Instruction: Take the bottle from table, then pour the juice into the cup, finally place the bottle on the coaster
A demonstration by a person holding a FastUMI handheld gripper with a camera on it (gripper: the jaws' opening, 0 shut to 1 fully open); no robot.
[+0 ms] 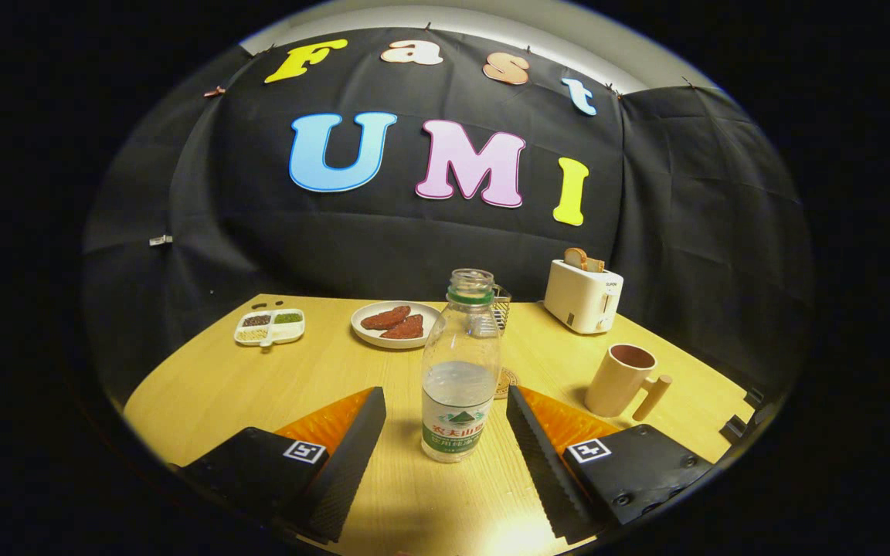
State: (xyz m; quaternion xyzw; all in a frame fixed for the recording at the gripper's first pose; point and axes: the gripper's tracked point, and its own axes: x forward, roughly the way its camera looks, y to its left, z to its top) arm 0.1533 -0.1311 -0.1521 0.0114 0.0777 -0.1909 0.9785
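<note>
Tongs (445, 398): 2 fingers spread wide apart, gripping nothing, 1 on each side of the bottle with clear gaps.

Bottle (460, 371): clear plastic, uncapped, upright on the tabletop (221, 386) between the finger tips; about half full of clear liquid.

Coaster (505, 383): round, flat on the tabletop just behind the bottle, mostly hidden by it.

Cup (621, 380): pale mug with a wooden handle, upright, beyond the right finger; contents could not be told.

Plate (395, 325): white, behind the bottle, holding 2 reddish-brown pieces of food.

Divided tray (270, 326): white, left of the plate, with dark, green and pale fillings in separate compartments.

Toaster (582, 295): cream, behind the cup, with bread (578, 258) standing in its slot.
</note>
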